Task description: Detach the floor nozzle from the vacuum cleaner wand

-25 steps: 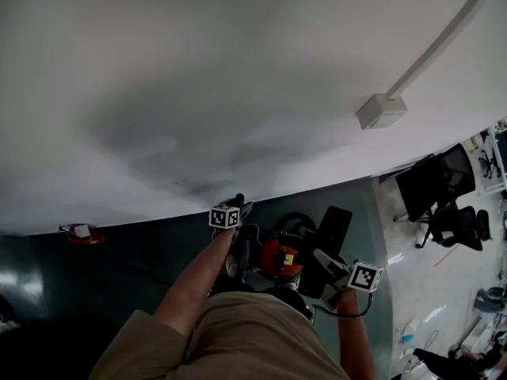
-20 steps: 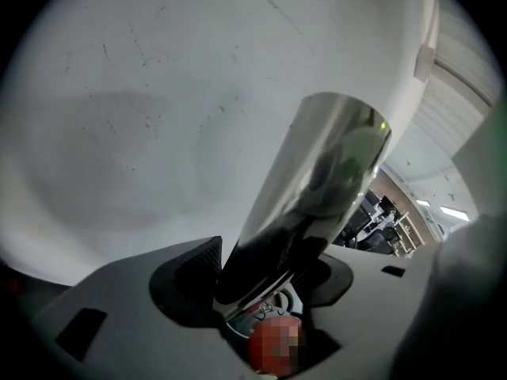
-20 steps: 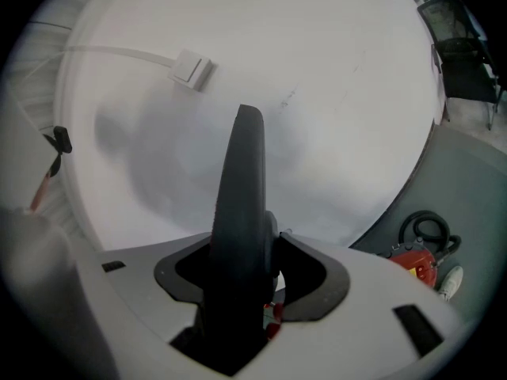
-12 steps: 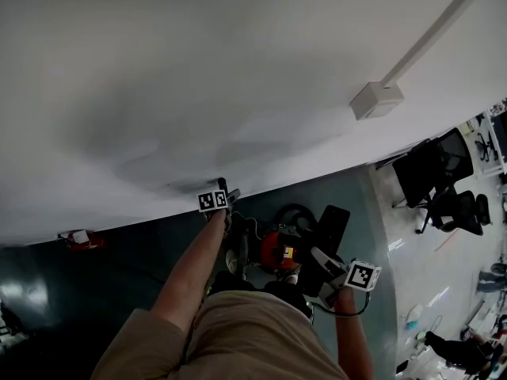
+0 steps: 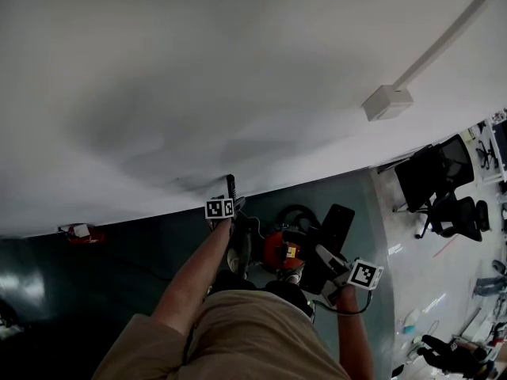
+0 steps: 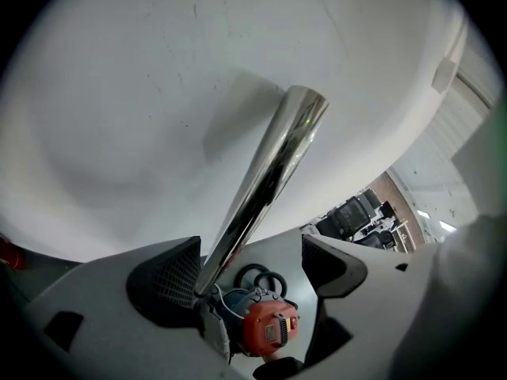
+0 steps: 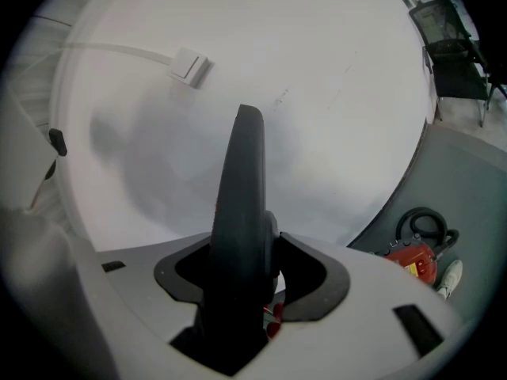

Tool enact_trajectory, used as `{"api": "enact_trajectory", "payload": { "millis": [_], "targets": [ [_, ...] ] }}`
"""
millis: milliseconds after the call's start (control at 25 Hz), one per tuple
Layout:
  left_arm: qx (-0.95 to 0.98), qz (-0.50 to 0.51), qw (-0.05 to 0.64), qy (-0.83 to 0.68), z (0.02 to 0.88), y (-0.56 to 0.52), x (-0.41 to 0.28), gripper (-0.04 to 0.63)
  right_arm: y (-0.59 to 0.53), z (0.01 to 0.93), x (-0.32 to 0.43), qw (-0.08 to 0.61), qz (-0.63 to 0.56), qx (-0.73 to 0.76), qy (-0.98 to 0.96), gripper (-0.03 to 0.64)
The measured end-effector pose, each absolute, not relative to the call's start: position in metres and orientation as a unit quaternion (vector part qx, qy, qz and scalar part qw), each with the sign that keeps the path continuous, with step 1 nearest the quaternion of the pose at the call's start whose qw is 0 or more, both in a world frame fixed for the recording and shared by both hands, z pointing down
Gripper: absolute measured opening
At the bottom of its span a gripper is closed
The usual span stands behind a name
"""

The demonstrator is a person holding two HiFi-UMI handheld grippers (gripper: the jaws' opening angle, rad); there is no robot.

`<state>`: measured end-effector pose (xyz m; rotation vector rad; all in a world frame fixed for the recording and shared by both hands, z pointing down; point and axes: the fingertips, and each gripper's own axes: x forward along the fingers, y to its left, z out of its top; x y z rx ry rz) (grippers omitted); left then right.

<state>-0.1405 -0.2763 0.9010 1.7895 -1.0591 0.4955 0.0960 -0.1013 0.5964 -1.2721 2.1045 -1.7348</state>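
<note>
The chrome wand (image 6: 269,165) runs up between the jaws of my left gripper (image 6: 252,252) and leans by the left pad (image 6: 170,279). Those jaws have just been opening and stand wide, with a clear gap on the right side. Below them lies the red vacuum body (image 6: 269,331). In the head view the left gripper (image 5: 230,195) sits near the wall base, above the red body (image 5: 279,252). My right gripper (image 7: 247,271) is shut on the black floor nozzle (image 7: 245,196), which stands upright between its pads. The head view shows that nozzle (image 5: 331,228) beside the right gripper (image 5: 333,261).
A white wall fills most of the view, with a junction box (image 5: 385,101) on a conduit. Dark green floor lies below. A black hose coil (image 5: 297,214) lies by the vacuum. Office chairs (image 5: 444,188) stand at the right, a small red object (image 5: 79,232) at the wall base on the left.
The left gripper has shifted slightly near the wall base. The right gripper and the nozzle have stayed where they were.
</note>
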Motion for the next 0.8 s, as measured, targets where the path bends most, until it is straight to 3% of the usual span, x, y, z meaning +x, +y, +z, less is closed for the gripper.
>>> {"api": "enact_trajectory", "payload": {
  "millis": [280, 560, 680, 800],
  "targets": [
    [0.763, 0.170, 0.474, -0.404, 0.870, -0.241, -0.145, 0.390, -0.108, 0.599, 0.091, 0.069, -0.571, -0.420, 0.702, 0.230],
    [0.751, -0.006, 0.544, -0.374, 0.809, -0.192, -0.149, 0.388, -0.123, 0.594, 0.081, 0.090, -0.557, -0.388, 0.728, 0.230],
    [0.766, -0.027, 0.526, -0.368, 0.779, -0.174, -0.150, 0.388, -0.122, 0.590, 0.080, 0.115, -0.573, -0.357, 0.729, 0.230],
    [0.781, -0.045, 0.508, -0.360, 0.749, -0.159, -0.146, 0.388, -0.124, 0.597, 0.090, 0.098, -0.573, -0.339, 0.740, 0.229]
  ]
}}
